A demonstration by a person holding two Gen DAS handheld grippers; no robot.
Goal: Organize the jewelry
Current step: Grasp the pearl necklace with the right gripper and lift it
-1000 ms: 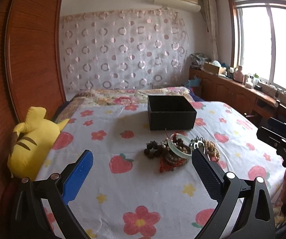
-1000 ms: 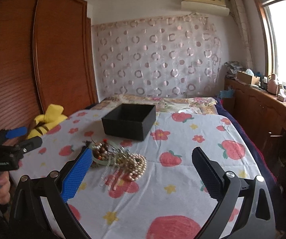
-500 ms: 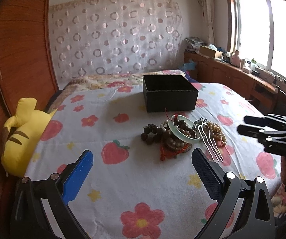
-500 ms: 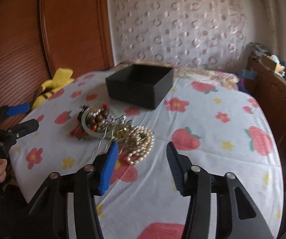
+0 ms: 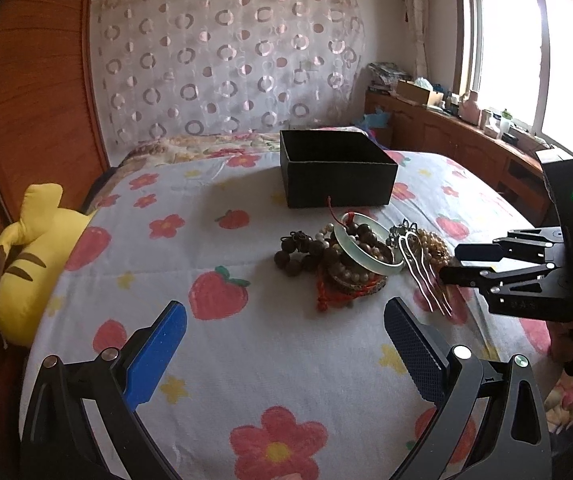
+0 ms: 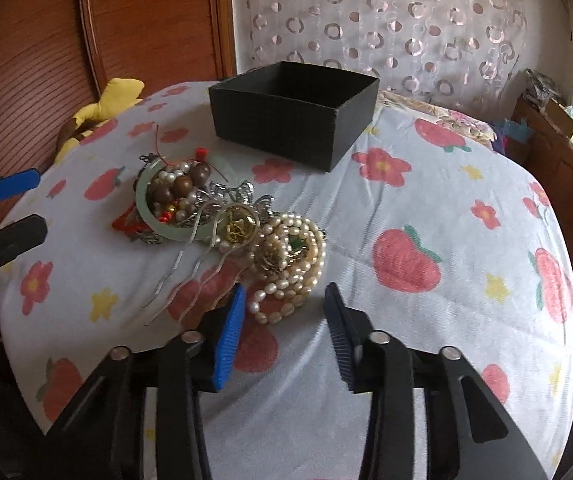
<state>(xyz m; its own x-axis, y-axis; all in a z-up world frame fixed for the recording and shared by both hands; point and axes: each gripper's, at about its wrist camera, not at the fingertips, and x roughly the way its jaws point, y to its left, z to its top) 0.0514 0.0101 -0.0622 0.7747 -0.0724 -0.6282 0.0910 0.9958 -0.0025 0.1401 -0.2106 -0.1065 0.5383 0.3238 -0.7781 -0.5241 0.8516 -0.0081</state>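
A pile of jewelry [image 5: 350, 256] lies on the flowered bedspread: a pale green bangle [image 6: 154, 204], brown wooden beads [image 5: 306, 252], silver hairpins [image 6: 190, 268] and a pearl necklace [image 6: 290, 268]. An open, empty black box [image 5: 338, 176] stands just behind the pile, also in the right wrist view [image 6: 294, 116]. My left gripper [image 5: 286, 340] is open and empty, short of the pile. My right gripper [image 6: 282, 312] is open, narrower, low over the near end of the pearl necklace, and shows in the left wrist view [image 5: 474, 264] at the right of the pile.
A yellow plush toy [image 5: 30, 256] lies at the bed's left edge against the wooden headboard [image 5: 34, 92]. A wooden counter with clutter [image 5: 466, 128] runs under the window on the right. A patterned curtain [image 5: 226, 64] hangs behind the bed.
Both grippers moved closer to the jewelry pile. The right gripper narrowed its opening and dropped low toward the pearl necklace. The left gripper stayed wide open.
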